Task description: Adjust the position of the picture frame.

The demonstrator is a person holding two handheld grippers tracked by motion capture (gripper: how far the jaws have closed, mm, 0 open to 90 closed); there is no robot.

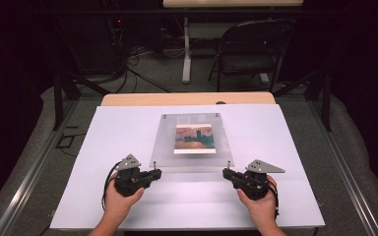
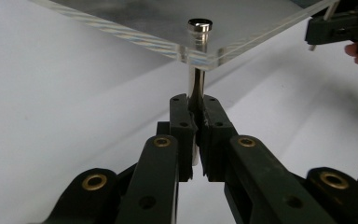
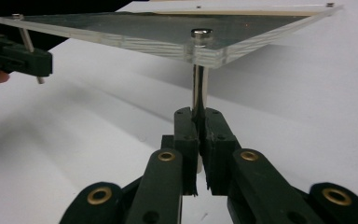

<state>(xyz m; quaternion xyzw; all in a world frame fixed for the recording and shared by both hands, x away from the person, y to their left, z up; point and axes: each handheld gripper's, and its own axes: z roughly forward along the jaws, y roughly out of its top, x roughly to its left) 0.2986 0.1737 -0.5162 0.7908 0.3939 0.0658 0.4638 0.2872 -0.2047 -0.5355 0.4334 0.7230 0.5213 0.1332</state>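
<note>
— Acrylic frame (image 1: pixel 193 140) with the printed painting (image 1: pixel 193 138) in it: where does it sit for you, and which way does it run?

— It sits over the middle of the white board (image 1: pixel 103 147), held up by its near corners. Its long axis runs away from you toward the wooden table edge (image 1: pixel 187 99), and the sheet tilts, its near edge raised. In the gripper views the plate lies almost flat above your jaws.

— And my tools?

— Your left gripper (image 1: pixel 153 173) is clamped on the near-left metal standoff (image 2: pixel 196 88), pads squeezing the pin below the plate. Your right gripper (image 1: pixel 226 172) is clamped the same way on the near-right metal standoff (image 3: pixel 200 86). Both pins stand upright through the plate, with their caps on top.

— Anything around it?

— Two more standoffs (image 1: pixel 164 117) mark the far corners. Beyond the table a folding chair (image 1: pixel 248 49) and a table leg (image 1: pixel 186 49) stand well apart, with cables (image 1: pixel 142 73) on the floor. On the board, nothing lies near the frame but your hands (image 1: pixel 118 201).
</note>
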